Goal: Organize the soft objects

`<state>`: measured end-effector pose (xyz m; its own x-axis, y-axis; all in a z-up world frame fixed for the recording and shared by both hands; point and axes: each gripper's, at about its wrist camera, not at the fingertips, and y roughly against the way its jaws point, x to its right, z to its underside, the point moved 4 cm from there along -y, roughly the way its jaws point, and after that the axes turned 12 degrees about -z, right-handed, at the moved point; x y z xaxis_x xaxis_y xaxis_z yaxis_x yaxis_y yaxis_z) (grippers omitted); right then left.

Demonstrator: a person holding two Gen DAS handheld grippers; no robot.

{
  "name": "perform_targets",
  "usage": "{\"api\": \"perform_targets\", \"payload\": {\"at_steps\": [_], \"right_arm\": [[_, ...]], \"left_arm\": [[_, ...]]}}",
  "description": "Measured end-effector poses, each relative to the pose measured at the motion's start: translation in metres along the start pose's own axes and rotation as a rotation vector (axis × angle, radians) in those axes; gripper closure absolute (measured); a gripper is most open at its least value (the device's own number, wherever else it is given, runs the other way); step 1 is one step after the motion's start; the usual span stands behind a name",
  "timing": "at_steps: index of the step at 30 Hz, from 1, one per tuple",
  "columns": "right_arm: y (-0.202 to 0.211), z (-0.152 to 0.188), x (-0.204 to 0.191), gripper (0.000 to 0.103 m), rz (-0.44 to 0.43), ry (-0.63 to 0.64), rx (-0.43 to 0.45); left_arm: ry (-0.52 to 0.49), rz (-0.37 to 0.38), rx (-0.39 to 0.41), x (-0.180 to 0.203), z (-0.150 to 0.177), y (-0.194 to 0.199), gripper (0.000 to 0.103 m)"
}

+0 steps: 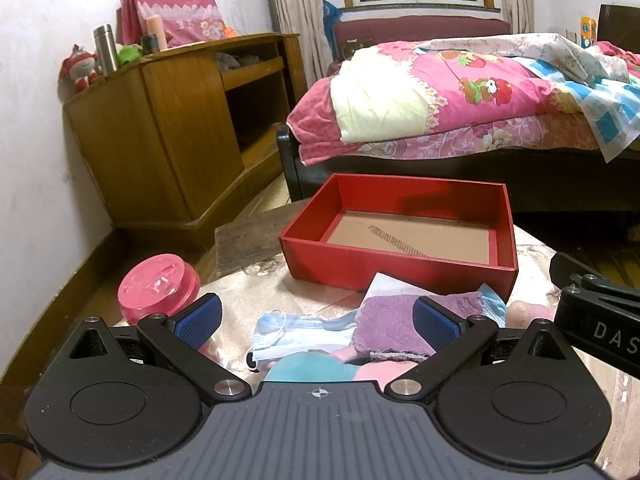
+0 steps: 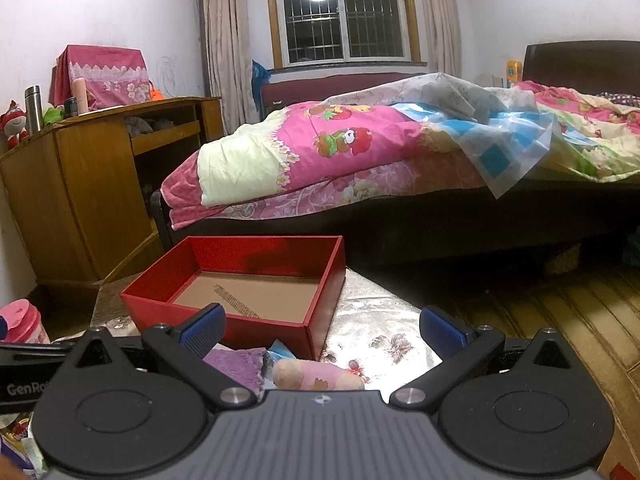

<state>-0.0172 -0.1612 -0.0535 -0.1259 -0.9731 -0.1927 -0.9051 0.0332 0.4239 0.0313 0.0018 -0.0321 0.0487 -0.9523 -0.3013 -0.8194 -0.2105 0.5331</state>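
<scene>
Both jaws of the left hand-held gripper stand wide apart with nothing between them, poised just above a heap of soft things on the bench. Directly ahead of its blue pads lie a purple towel, folded and fluffy, and a crumpled blue face mask with loose ear loops; pink and teal plush shows closer in, partly hidden by the gripper body. The right hand-held gripper is likewise spread and empty, with a small pink plush toy lying just below it beside the towel.

All of these look light and limp. They should compress under the pads and sag when lifted, so a pinch through the thick middle of the towel's fold, or across the plush toy's body, seems safest; the mask's loops may snag.

Beyond the heap sits an empty red box, the likely destination.
</scene>
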Motion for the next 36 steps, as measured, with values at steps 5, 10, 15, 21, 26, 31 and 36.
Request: {"api": "perform_targets", "payload": {"at_steps": [5,10,15,21,26,31,36], "right_arm": [[-0.001,0.0,0.0,0.024,-0.001,-0.002,-0.005],[0.0,0.001,0.0,0.024,-0.001,-0.003,-0.006],[0.0,0.001,0.0,0.024,-0.003,-0.003,-0.007],[0.001,0.003,-0.003,0.024,-0.006,0.0,-0.009],[0.003,0.004,-0.006,0.024,-0.012,0.003,-0.006],[0.007,0.005,-0.007,0.024,-0.018,0.002,-0.012],[0.016,0.011,-0.006,0.024,-0.037,0.008,-0.054]], "left_arm": [[0.001,0.003,-0.004,0.0,0.0,0.0,0.006],[0.001,0.005,-0.007,0.0,0.0,-0.001,0.006],[0.0,0.01,-0.013,-0.001,0.002,-0.001,0.006],[0.003,0.01,-0.015,-0.003,0.003,0.0,0.006],[0.004,0.012,-0.017,-0.004,0.003,0.001,0.006],[-0.009,0.024,-0.019,-0.006,0.006,0.003,0.006],[-0.014,0.091,-0.08,-0.018,0.021,0.005,0.006]]}}
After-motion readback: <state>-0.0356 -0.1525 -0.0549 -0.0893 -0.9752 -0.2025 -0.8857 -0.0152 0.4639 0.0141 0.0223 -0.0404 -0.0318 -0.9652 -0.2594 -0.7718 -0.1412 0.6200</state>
